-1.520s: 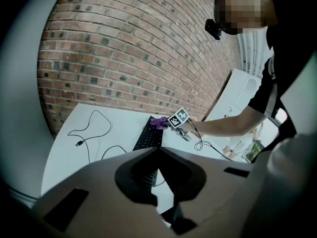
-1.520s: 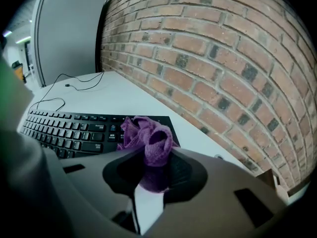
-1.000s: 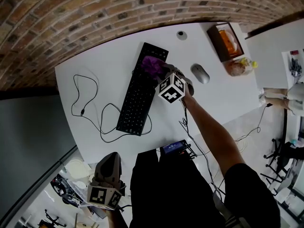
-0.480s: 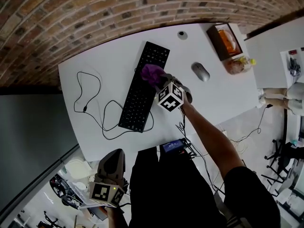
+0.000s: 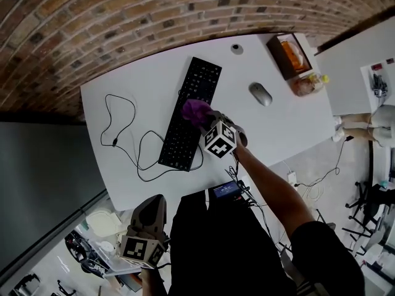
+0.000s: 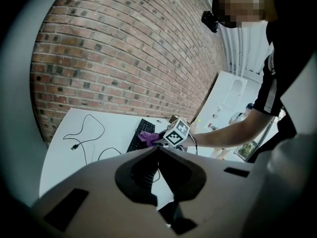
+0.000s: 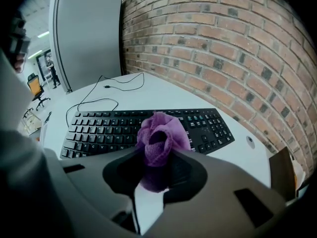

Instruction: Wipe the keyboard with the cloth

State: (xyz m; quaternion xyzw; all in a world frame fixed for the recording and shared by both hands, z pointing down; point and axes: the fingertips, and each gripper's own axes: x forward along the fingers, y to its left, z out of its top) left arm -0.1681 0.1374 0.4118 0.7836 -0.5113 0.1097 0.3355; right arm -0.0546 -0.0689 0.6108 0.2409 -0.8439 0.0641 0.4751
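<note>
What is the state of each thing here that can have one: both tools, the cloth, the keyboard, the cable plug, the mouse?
right tool, shut on the cloth
cloth, bunched up, over the keyboard
keyboard, flat on the table, keys up
cable plug, loose on the table, plugged into nothing
mouse, resting on the table, untouched
left tool, shut, empty, away from the table

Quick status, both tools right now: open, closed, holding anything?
Left tool: closed, nothing between its jaws.
Right tool: closed on the purple cloth.
</note>
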